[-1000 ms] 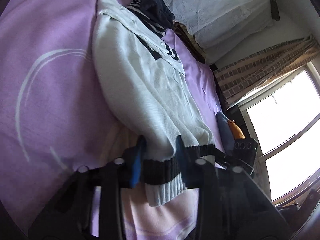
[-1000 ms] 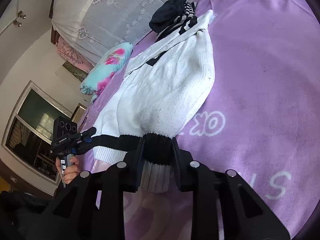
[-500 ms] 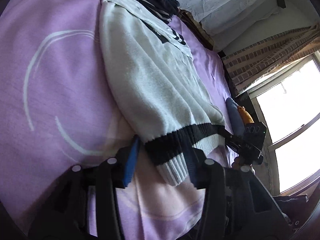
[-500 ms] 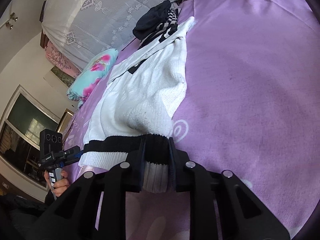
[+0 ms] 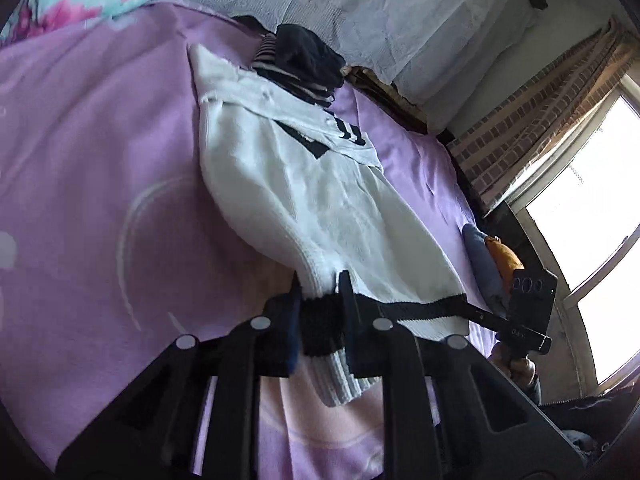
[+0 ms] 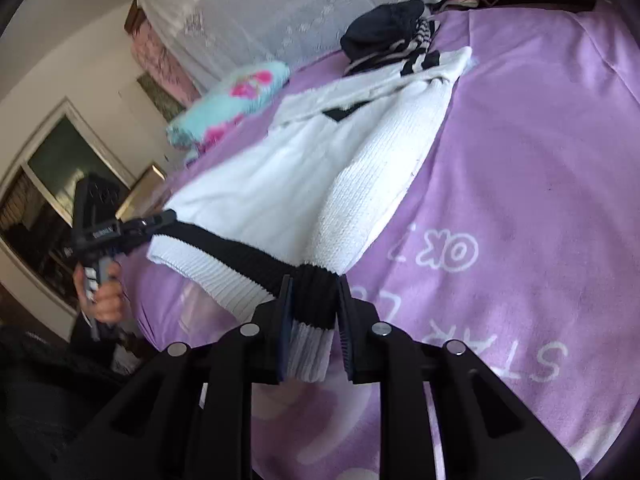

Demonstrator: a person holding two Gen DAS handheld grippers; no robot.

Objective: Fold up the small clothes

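A small white knit sweater with a black band near its ribbed hem lies stretched along the purple bed cover; it also shows in the right wrist view. My left gripper is shut on one corner of the hem band, lifted off the bed. My right gripper is shut on the other hem corner, also raised. The hem hangs taut between them. The right gripper shows at the far end of the hem in the left wrist view, and the left gripper in the right wrist view.
A pile of dark and striped clothes lies past the sweater's collar, also in the right wrist view. A floral pillow and lace-covered bedding sit at the bed's head. A window is on the right.
Both grippers have lifted the sweater's hem off the bed and carried it toward the collar. The left gripper has closed on the hem band.
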